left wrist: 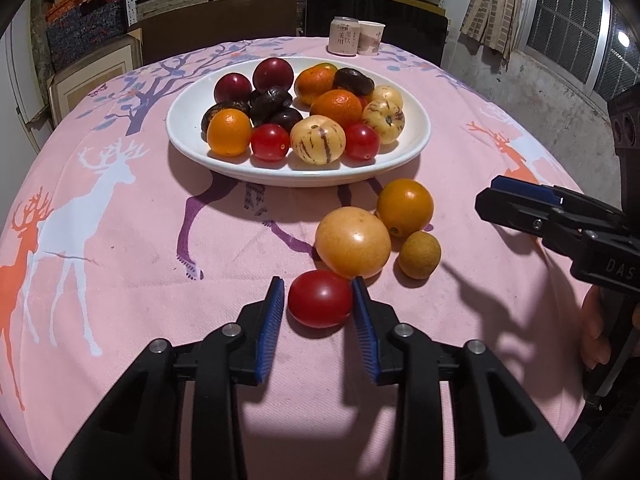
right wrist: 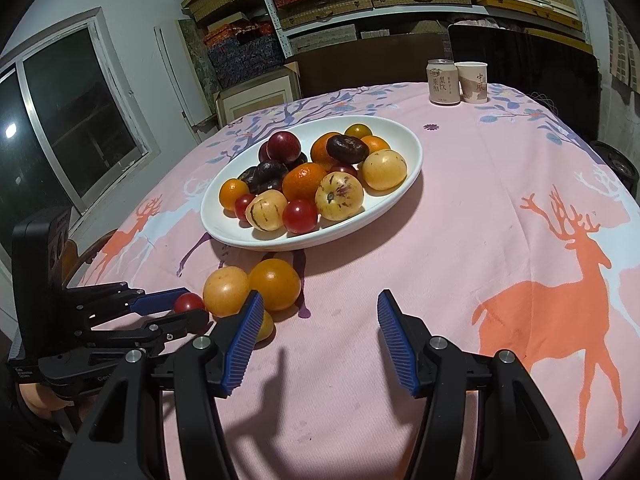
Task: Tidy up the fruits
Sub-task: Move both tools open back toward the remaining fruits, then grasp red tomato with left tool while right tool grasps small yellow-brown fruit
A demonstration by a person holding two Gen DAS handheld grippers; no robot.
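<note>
A red tomato [left wrist: 320,298], its long axis lying crosswise, is bracketed by the left gripper [left wrist: 319,294], pads touching or nearly so; three yellow fruits [left wrist: 353,241] crowd it behind; the right gripper [right wrist: 318,306] is held apart over bare cloth [right wrist: 440,240] beside the white plate [right wrist: 412,160].

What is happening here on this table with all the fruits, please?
A person holding two grippers is sorting fruit. The left gripper has its fingers on both sides of a red tomato on the pink tablecloth, seemingly closing on it. The right gripper is open, holding nothing, above the cloth. Three more fruits, a large yellow fruit, an orange tomato and a small brown fruit, lie loose near the white plate, which already holds many fruits.
</note>
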